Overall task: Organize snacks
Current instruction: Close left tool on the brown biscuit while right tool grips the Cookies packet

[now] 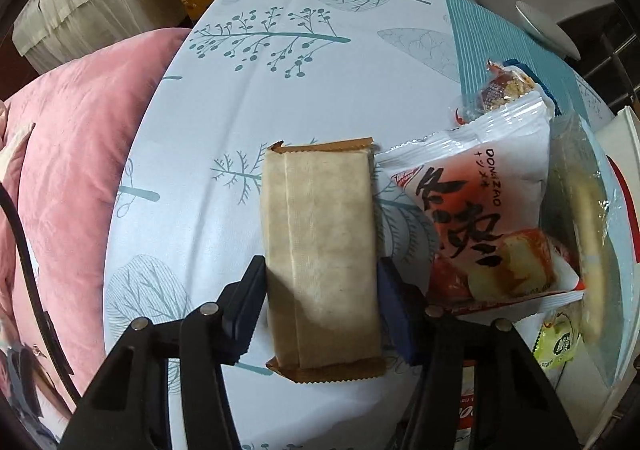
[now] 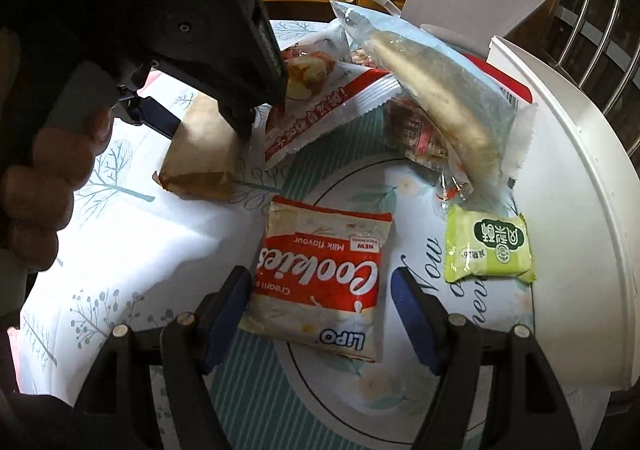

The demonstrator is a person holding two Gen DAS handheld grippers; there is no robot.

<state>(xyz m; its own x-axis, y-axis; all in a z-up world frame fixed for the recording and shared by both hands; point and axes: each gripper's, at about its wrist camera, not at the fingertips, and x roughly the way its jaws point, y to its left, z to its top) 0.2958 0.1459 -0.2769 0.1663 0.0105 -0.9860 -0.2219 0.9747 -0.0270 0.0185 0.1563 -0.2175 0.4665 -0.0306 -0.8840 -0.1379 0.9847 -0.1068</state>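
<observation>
Between the left gripper [image 1: 320, 314] fingers sits a brown paper-wrapped snack [image 1: 320, 250], pads pressed on both sides, resting on the tree-print tablecloth [image 1: 256, 89]. Right gripper [image 2: 320, 314] is spread wide around a red Cookies packet [image 2: 320, 282], not touching. Green snack [image 2: 488, 246] nearby, white bin [image 2: 580, 209] beside it.

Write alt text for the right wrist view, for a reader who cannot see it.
The right gripper sits open around a red-and-white Lipo Cookies packet lying on a printed tablecloth. A small green snack packet lies right of it. Behind, the left gripper holds a brown paper-wrapped packet beside a heap of bagged snacks.
</observation>
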